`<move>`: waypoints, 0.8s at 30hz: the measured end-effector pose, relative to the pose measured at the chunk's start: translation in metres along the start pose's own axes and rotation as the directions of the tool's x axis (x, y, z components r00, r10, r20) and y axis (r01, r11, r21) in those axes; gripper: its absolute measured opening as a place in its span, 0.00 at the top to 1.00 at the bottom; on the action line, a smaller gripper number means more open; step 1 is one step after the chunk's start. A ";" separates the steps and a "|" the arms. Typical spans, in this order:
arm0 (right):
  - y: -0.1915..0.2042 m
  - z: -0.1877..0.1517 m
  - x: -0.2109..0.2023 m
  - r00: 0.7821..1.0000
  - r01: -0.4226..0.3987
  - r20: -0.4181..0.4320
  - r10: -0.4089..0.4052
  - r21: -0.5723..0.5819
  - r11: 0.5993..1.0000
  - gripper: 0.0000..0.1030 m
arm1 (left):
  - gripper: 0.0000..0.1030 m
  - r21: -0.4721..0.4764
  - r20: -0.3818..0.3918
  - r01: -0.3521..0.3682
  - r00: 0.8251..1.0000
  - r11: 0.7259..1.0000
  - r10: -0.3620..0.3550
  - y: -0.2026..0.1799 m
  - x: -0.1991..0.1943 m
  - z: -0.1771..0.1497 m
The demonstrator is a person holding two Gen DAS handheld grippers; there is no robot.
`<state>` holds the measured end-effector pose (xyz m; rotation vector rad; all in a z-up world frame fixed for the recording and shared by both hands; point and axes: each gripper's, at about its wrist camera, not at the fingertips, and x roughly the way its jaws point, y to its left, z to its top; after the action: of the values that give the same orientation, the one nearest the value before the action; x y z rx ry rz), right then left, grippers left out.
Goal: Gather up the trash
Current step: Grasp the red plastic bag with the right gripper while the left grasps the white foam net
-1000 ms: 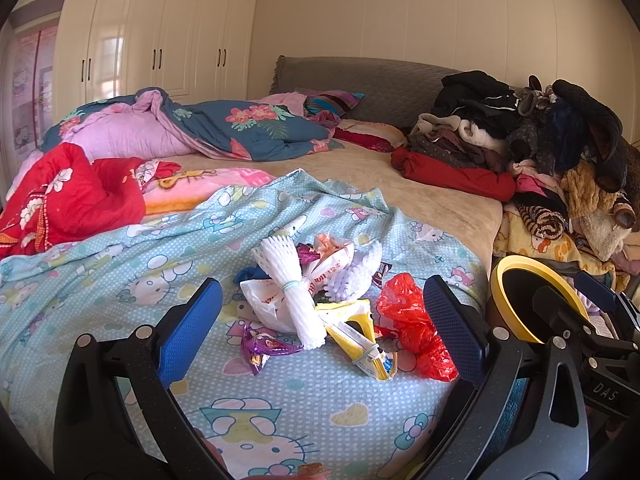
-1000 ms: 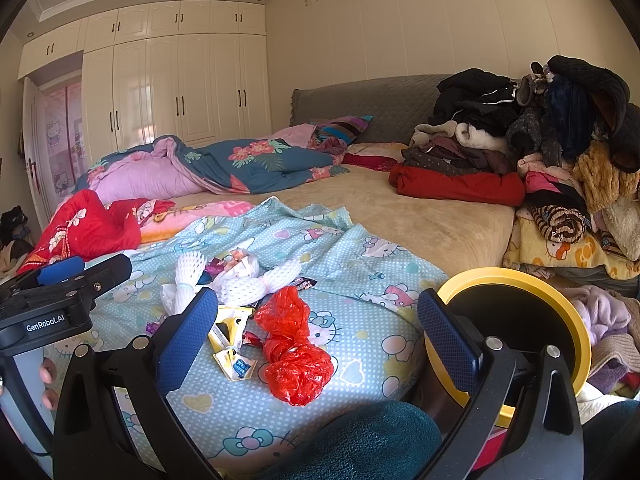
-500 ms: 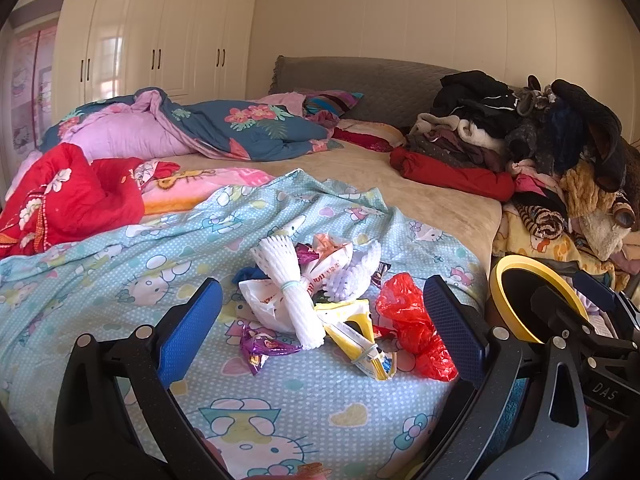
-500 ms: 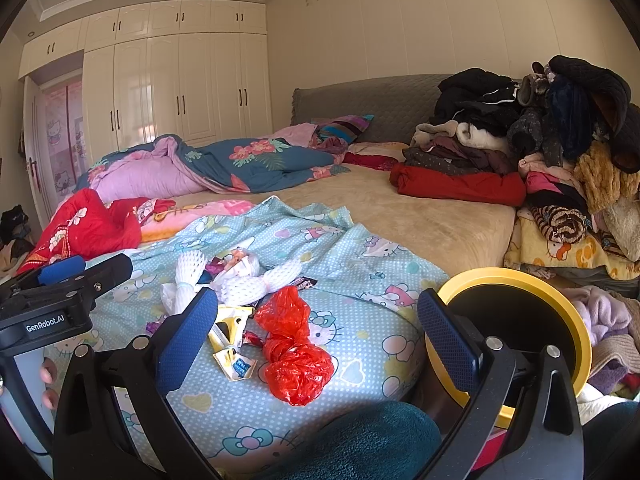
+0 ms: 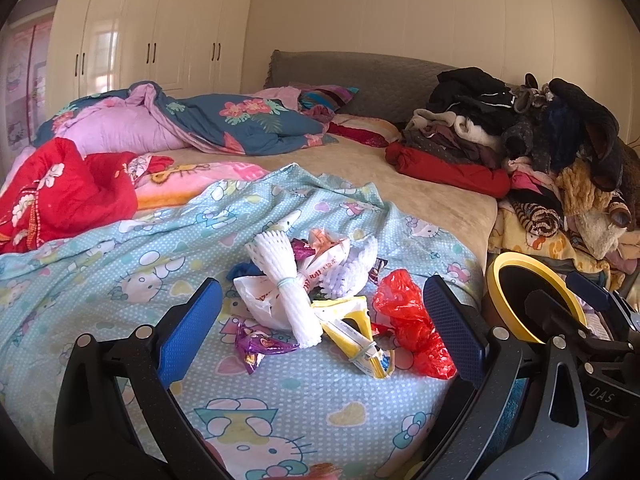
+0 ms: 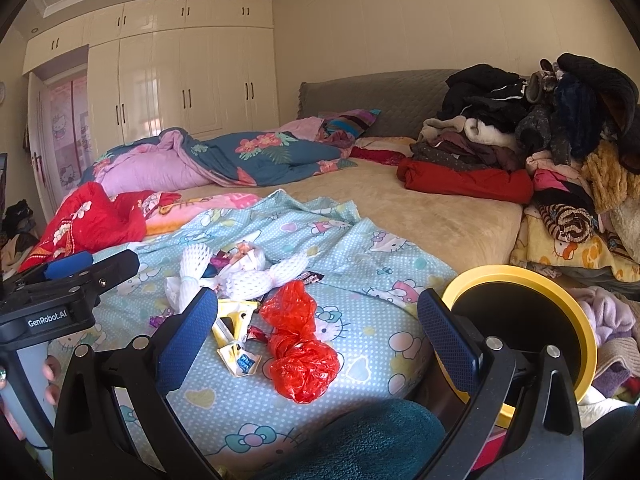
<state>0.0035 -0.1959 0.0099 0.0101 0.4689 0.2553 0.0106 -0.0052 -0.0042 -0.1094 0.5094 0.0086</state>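
A heap of trash lies on the light-blue cartoon sheet (image 5: 100, 264): white foam fruit netting (image 5: 286, 284), a white printed bag (image 5: 320, 268), a purple wrapper (image 5: 260, 346), a yellow packet (image 5: 354, 334) and a crumpled red plastic bag (image 5: 412, 324) (image 6: 302, 354). My left gripper (image 5: 320, 324) is open, its blue pads on either side of the heap but nearer the camera. My right gripper (image 6: 318, 330) is open too, with the red bag lying between and just beyond its fingers. A yellow-rimmed black bin (image 6: 520, 328) (image 5: 532, 300) stands beside the bed at the right.
Quilts (image 5: 224, 120) and a red blanket (image 5: 64, 192) cover the bed's left and far side. A tall pile of clothes (image 5: 540, 140) fills the right side. White wardrobes (image 6: 180, 80) line the back wall. A teal fabric (image 6: 360, 440) sits low in the right wrist view.
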 end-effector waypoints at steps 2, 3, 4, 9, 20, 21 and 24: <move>0.002 0.002 0.004 1.000 -0.014 -0.020 0.014 -0.008 1.000 0.06 | 0.10 -0.022 -0.006 0.000 1.000 1.000 0.000 0.010 0.003 0.001; 0.004 0.002 0.008 0.999 -0.017 -0.031 0.017 -0.015 1.000 0.06 | 0.10 -0.032 -0.005 -0.003 1.000 0.999 0.003 0.015 0.004 0.002; 0.006 0.003 0.012 0.999 -0.025 -0.045 0.024 -0.021 0.999 0.06 | 0.10 -0.040 -0.004 -0.012 1.000 0.999 0.012 0.019 0.005 0.003; 0.021 0.004 0.032 0.992 -0.077 -0.102 0.072 -0.048 0.996 0.06 | 0.10 -0.064 0.001 -0.051 0.999 0.997 0.051 0.039 0.013 0.008; 0.035 0.009 0.076 0.982 -0.106 -0.168 0.091 -0.087 0.990 0.06 | 0.10 -0.060 -0.029 -0.059 0.998 0.996 0.058 0.058 0.046 0.015; 0.034 0.009 0.081 0.980 -0.105 -0.179 0.088 -0.086 0.991 0.06 | 0.10 -0.058 -0.036 -0.047 0.998 0.997 0.045 0.057 0.050 0.015; 0.028 0.008 0.095 0.976 -0.094 -0.204 0.076 -0.077 0.993 0.06 | 0.10 -0.049 -0.052 -0.026 0.998 0.998 0.024 0.053 0.062 0.016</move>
<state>0.0822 -0.1448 -0.0230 -0.0812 0.6591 0.3627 0.0707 0.0478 -0.0262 -0.1526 0.5620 0.0432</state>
